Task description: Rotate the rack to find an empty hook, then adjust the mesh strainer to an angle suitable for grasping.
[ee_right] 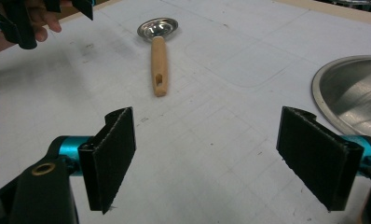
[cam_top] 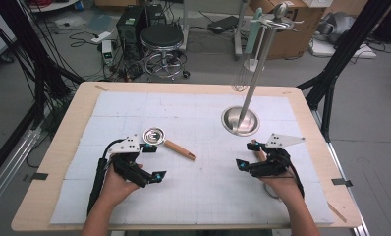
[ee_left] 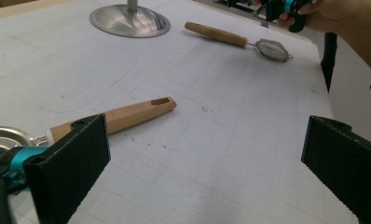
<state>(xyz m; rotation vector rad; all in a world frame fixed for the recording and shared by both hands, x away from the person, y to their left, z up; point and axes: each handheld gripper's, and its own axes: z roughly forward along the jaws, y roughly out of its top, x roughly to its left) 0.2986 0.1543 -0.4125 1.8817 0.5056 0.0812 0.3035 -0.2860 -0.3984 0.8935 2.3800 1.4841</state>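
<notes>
The ladle lies on the bench just beside the left hand-held gripper; both hand-held grippers' jaws stand apart, empty.

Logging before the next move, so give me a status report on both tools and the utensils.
Left tool open, empty. Right tool open, empty. Wooden-handled steel ladle flat on white mat by left tool. Nothing blocking.

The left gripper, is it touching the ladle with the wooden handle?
Apart. In the left gripper view, the left gripper stands open over bare mat, and the ladle lies behind one jaw with no pad on it.
</notes>
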